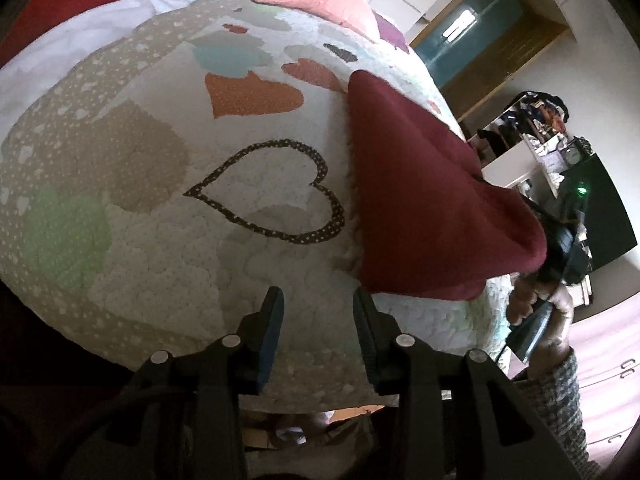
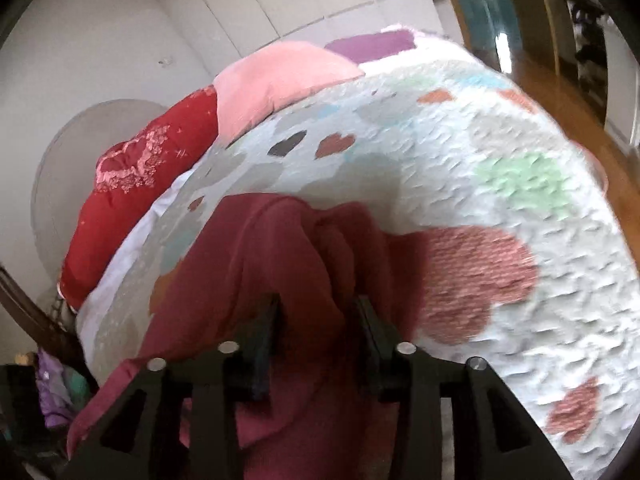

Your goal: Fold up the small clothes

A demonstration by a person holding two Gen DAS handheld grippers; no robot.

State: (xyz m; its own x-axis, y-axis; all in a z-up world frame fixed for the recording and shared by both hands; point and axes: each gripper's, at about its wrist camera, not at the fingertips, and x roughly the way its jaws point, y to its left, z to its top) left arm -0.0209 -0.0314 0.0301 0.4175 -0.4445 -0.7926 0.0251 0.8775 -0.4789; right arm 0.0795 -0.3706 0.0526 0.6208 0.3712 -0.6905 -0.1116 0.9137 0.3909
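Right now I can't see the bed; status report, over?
Left tool open, empty, over quilt. Right tool gripping maroon cloth, lifting one edge. Nothing in the way.

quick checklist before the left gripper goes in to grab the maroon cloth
1. Left gripper open, nothing between its fingers: ok.
2. Right gripper gripping the dark maroon fabric garment: fabric sits between the fingers, firm clamp cannot tell.
3. Garment lifted off the heart-patterned quilted bedspread: partly, lower edge still near it.
4. Free edge within left gripper's reach: ok, just ahead to its right.
5. Garment flat: not ok, bunched.
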